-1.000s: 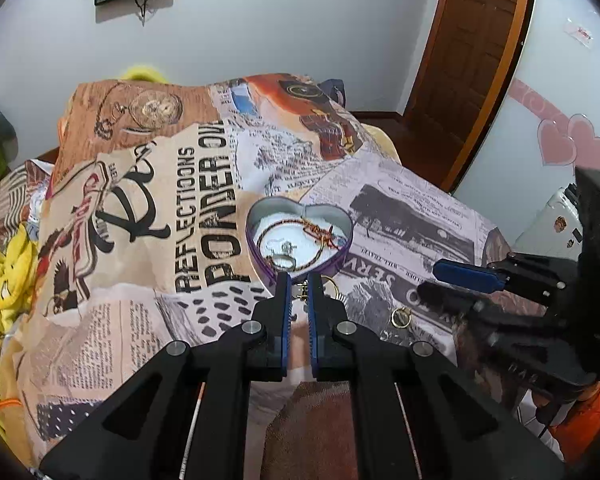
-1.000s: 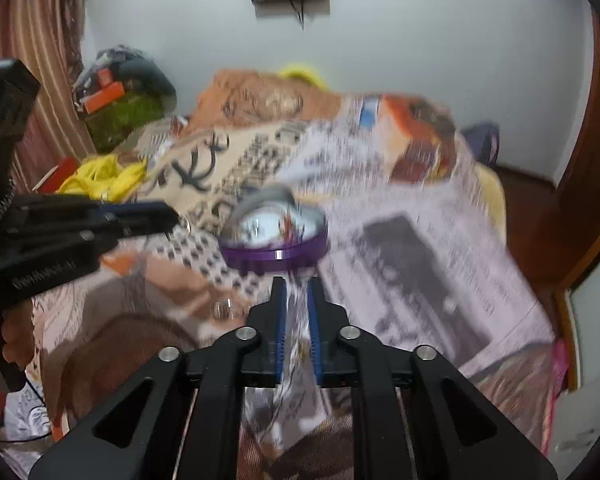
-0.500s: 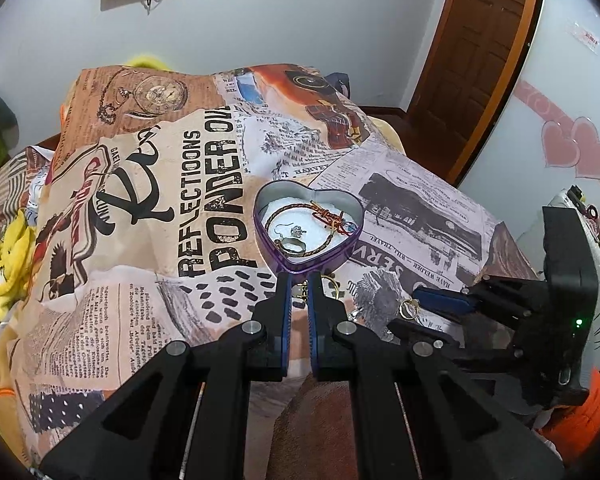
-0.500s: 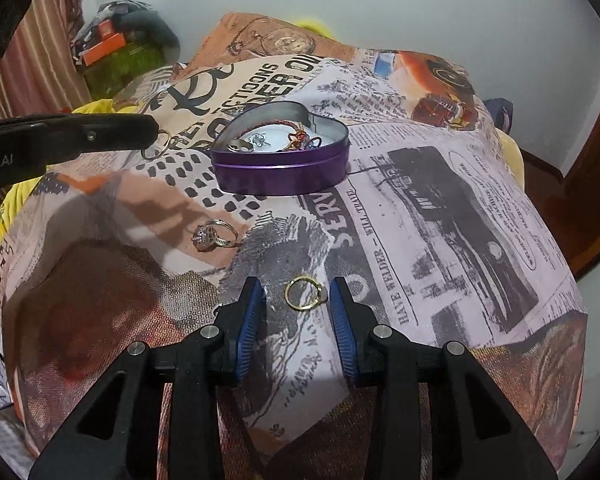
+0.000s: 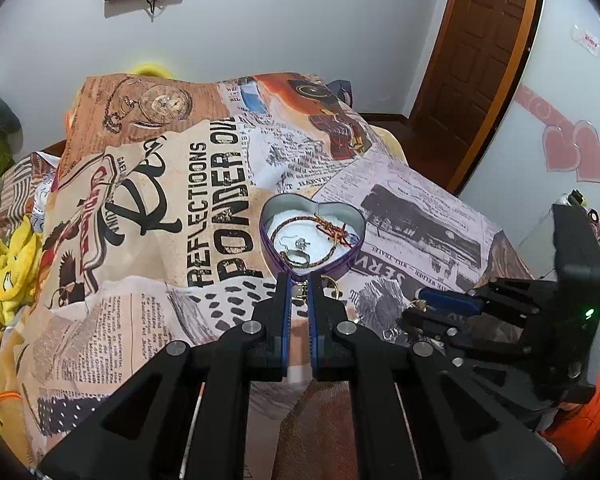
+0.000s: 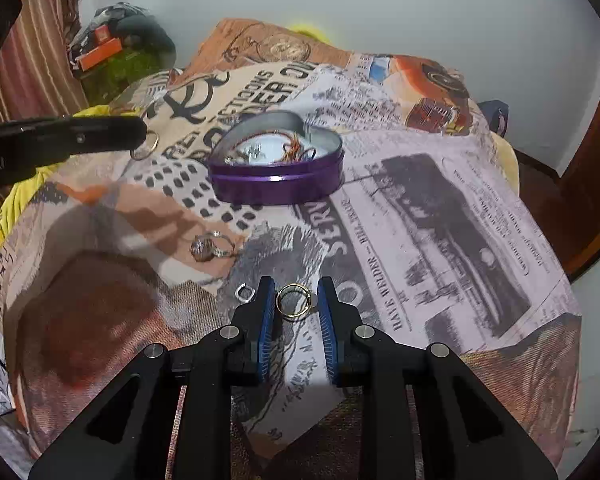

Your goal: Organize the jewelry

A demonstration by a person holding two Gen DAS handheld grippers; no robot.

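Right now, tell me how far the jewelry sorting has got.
Done: a bracelet, earring and ring lie in the tin. In hand: left gripper is shut on a thin ring near the tin; right gripper is open around the gold ring. Left: the stone ring and small loop on the cloth.

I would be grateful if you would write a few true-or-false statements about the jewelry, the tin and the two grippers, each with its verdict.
1. The gold ring lies between the fingers of the open right gripper. True.
2. The heart-shaped tin is closed with a lid. False: it is open, with a braided bracelet inside.
3. The left gripper holds a hoop. True.
4. The stone ring is in the tin. False: it lies on the blanket.
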